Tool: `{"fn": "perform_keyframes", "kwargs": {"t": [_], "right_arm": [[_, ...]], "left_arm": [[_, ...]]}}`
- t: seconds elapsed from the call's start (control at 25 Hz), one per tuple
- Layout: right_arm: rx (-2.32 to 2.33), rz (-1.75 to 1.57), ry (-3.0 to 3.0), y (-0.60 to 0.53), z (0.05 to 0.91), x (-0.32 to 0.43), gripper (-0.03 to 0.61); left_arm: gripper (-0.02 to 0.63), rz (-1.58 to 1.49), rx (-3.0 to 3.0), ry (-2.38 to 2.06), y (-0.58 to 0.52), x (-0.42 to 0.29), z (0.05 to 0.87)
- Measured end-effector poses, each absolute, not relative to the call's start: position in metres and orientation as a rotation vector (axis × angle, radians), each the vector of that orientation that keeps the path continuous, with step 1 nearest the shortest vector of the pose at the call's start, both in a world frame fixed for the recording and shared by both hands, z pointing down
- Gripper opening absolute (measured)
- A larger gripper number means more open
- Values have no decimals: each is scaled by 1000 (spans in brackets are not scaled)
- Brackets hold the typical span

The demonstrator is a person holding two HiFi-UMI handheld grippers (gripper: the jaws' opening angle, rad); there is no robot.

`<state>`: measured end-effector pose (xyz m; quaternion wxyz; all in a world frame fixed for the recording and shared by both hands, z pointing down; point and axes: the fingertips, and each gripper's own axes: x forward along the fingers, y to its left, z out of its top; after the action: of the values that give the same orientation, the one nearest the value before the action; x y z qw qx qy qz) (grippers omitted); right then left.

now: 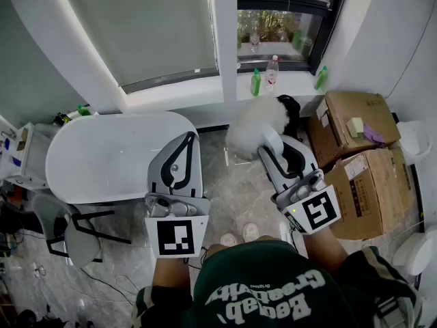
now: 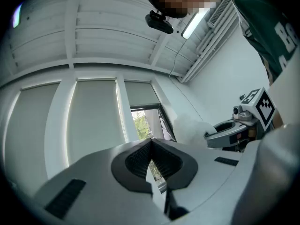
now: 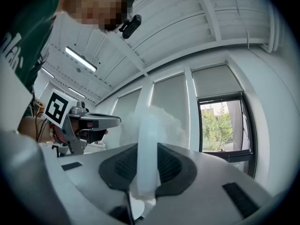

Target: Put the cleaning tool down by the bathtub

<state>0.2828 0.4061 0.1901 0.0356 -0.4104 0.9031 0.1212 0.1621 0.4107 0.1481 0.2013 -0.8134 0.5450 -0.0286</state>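
The cleaning tool is a fluffy white duster (image 1: 256, 125) on a pale plastic handle (image 3: 149, 149). My right gripper (image 1: 270, 142) is shut on that handle, and the fluffy head (image 3: 159, 121) sticks out past the jaws, held roughly level over the marble floor. The white oval bathtub (image 1: 102, 159) stands at the left under the window wall. My left gripper (image 1: 188, 139) hovers by the tub's right end with its jaws shut and nothing between them. In the left gripper view the pads (image 2: 151, 142) meet, and the duster (image 2: 190, 125) shows to the right.
Two cardboard boxes (image 1: 355, 121) (image 1: 365, 190) stand at the right. Bottles (image 1: 256, 82) (image 1: 272, 72) line the window sill. A grey chair (image 1: 75, 231) sits in front of the tub, and a cluttered shelf (image 1: 20, 156) stands at the far left.
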Motion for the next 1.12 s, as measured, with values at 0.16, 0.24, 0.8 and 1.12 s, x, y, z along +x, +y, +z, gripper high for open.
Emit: {"fn": "perform_keyframes", "kwargs": {"t": [0.16, 0.24, 0.8, 1.12], "right_arm": [[-1265, 380, 2765, 407, 188, 287, 92], [-1262, 386, 2758, 408, 186, 287, 92], [-1273, 328, 2741, 401, 191, 303, 92], [-1249, 358, 2745, 397, 188, 319, 92]], "left_arm": [[3, -80, -2279, 1521, 413, 164, 148], [3, -85, -2281, 1523, 413, 165, 149], [3, -75, -2284, 1542, 409, 175, 148], [3, -64, -2285, 1557, 403, 190, 147]]}}
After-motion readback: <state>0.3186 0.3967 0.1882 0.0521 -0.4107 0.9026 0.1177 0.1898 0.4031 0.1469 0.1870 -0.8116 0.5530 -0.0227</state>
